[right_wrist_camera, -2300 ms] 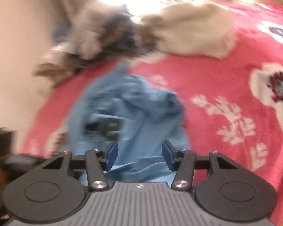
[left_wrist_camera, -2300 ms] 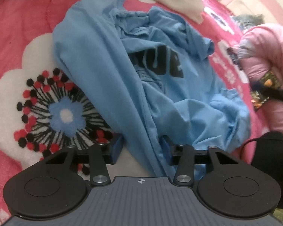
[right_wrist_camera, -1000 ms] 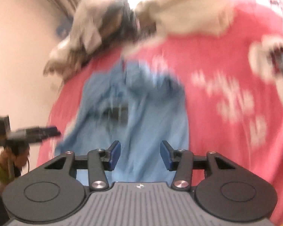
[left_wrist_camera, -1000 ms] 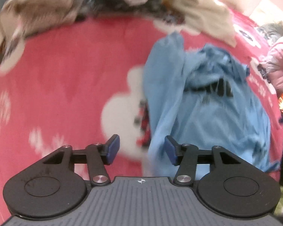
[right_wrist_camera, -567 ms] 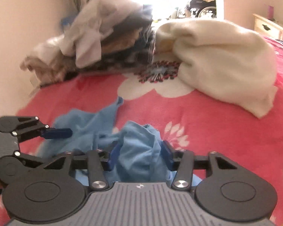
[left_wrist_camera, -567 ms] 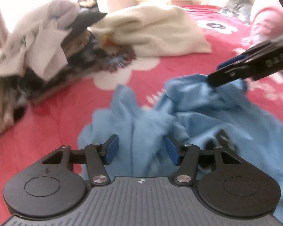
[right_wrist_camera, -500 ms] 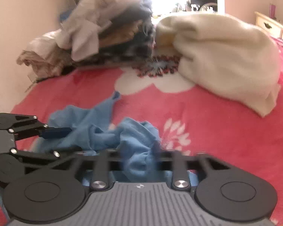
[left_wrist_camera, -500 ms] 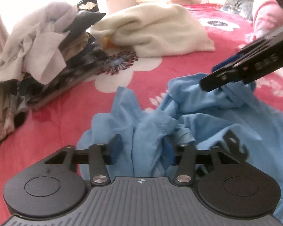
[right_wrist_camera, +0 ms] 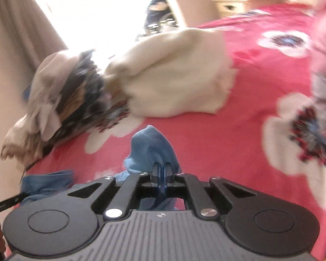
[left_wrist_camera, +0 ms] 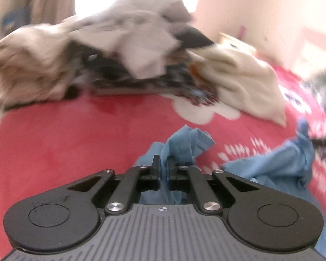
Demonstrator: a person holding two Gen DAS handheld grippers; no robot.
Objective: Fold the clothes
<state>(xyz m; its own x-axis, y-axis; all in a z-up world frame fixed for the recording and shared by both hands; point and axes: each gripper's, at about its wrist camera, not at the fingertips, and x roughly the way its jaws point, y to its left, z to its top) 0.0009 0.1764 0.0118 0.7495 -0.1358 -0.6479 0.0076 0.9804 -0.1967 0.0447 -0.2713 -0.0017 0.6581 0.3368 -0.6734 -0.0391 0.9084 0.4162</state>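
Bedspread [left_wrist_camera: 54, 143], red with white flowers, fills both views. Laundry pile [left_wrist_camera: 110, 50] and cream blanket [right_wrist_camera: 173, 82] lie at its far side. Blue shirt [left_wrist_camera: 271, 165] lies bunched on the spread, strung between both tools. Left gripper [left_wrist_camera: 163, 163] is clamped on one bunch of it, right gripper [right_wrist_camera: 162, 169] on another, each bunch poking up past the closed fingers.

left gripper [left_wrist_camera: 163, 163] pinching blue shirt [left_wrist_camera: 184, 145] — red floral blanket [left_wrist_camera: 65, 139], blurred clothes pile [left_wrist_camera: 119, 50] behind
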